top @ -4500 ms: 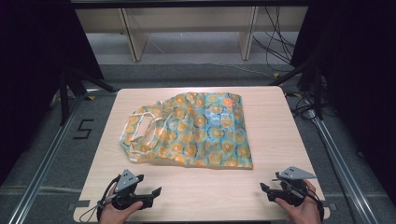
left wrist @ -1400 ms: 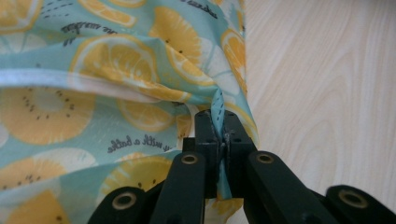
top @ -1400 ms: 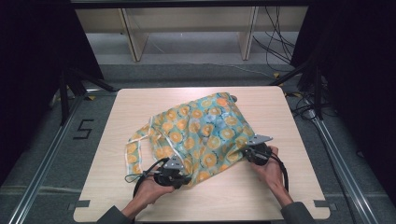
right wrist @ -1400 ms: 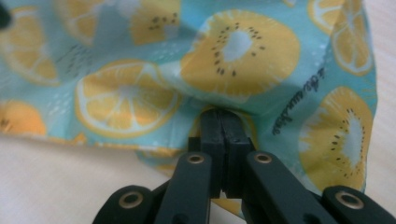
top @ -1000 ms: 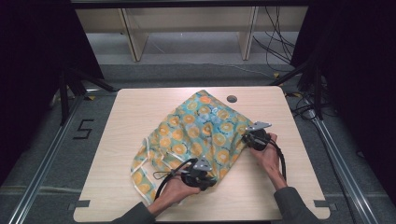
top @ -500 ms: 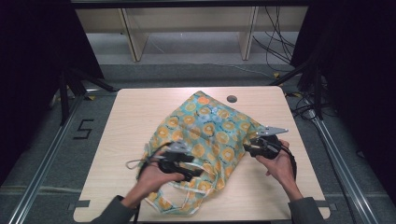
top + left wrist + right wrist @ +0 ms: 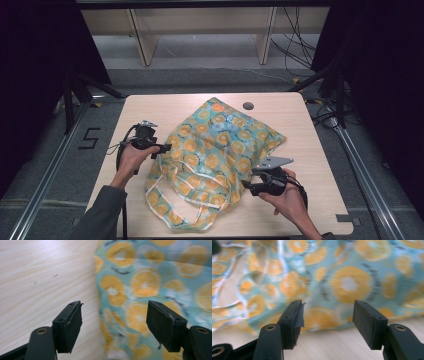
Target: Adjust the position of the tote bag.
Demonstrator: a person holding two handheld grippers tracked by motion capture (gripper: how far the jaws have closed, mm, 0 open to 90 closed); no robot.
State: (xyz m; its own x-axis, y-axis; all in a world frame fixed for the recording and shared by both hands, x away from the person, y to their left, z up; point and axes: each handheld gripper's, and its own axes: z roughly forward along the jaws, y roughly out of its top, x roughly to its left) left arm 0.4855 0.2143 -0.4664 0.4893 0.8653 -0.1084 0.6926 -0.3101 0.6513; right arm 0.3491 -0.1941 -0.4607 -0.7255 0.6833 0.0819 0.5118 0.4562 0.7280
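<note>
Lying crumpled across the middle of the table (image 7: pixel 310 125): a teal cloth bag (image 7: pixel 215 150) printed with orange slices, its long axis running on a slant from the far edge near the small dark hole (image 7: pixel 248 106) down toward the near edge, left of centre. Pointing toward the far edge with its closed, narrower end; trailing toward the near edge with its mouth and white-edged handles (image 7: pixel 175 212), looped loosely on the wood. Bulging toward the right edge with one folded corner. Hovering just beside the bag's left side, over bare wood toward the left edge: the left gripper (image 7: pixel 161 148), jaws standing well apart after just having been opening, gripping nothing, the bag's edge running under the gap between them in the left gripper view (image 7: pixel 113 320). Sitting at the bag's near right side, closer to the near right corner: the right gripper (image 7: pixel 248 184), jaws likewise spread after just having been opening, holding nothing, cloth lying beyond the tips in the right gripper view (image 7: pixel 327 315).
</note>
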